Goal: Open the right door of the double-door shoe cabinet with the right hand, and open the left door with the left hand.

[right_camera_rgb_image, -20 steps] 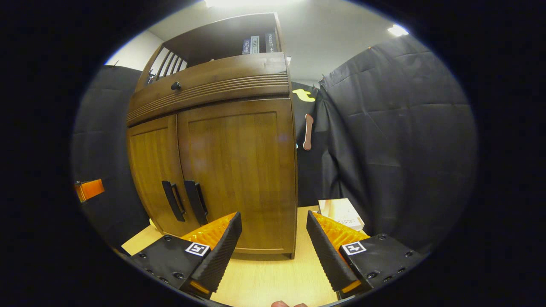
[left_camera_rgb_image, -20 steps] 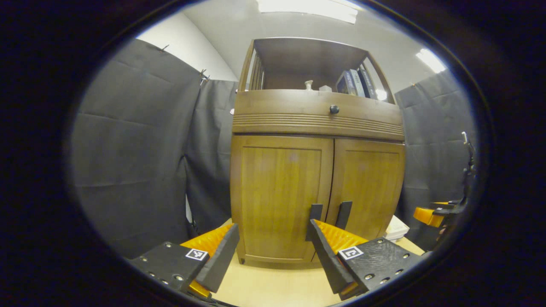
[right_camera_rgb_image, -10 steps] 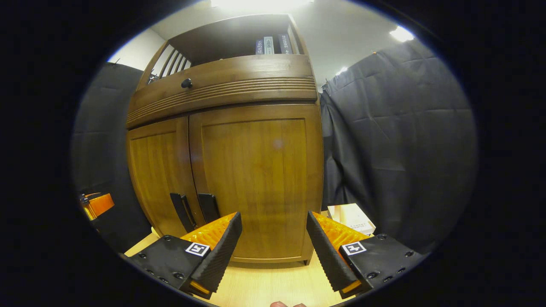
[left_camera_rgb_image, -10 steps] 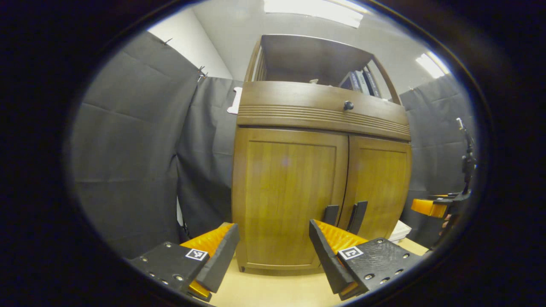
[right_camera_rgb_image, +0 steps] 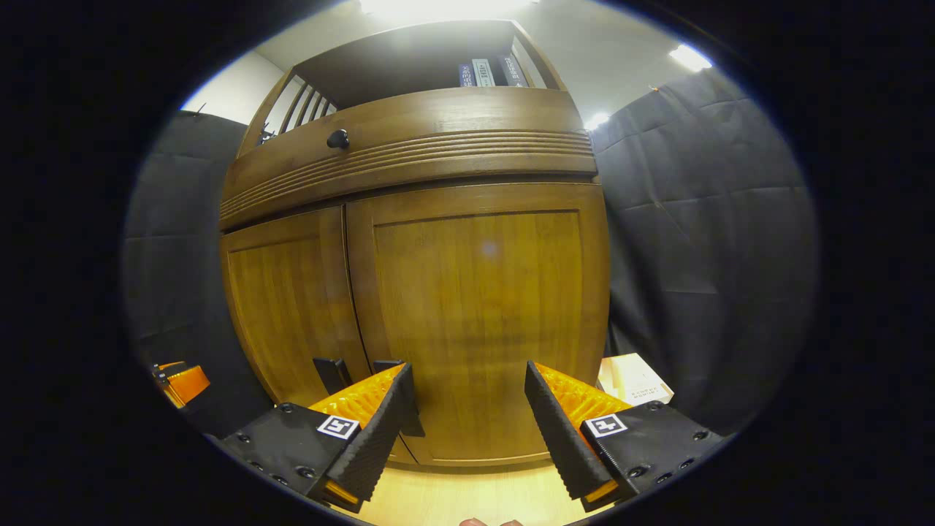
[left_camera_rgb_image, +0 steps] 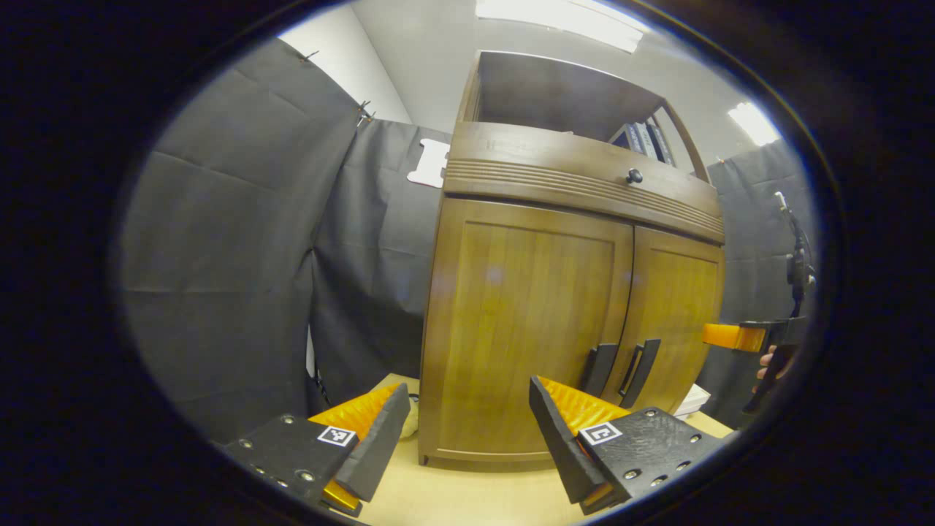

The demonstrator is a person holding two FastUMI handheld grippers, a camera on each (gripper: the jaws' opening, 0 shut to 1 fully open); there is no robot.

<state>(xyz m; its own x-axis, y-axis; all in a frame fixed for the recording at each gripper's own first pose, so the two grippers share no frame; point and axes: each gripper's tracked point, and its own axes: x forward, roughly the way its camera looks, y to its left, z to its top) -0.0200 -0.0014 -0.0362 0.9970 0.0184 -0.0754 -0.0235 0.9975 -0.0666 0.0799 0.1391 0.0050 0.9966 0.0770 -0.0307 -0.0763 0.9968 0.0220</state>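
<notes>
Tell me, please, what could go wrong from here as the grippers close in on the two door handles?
The handles sit side by side at the door seam, so the right gripper, open and partly hiding them, might catch the left one. The left gripper, open and facing the left door, could crowd the right gripper there. Both doors are still closed.

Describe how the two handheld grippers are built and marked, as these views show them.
Each gripper, left gripper and right gripper, has two wedge-shaped jaws with ribbed inner faces. Each jaw sits on a flat block with round screw heads and a small square black-and-white marker. A bare hand grips the far one.
</notes>
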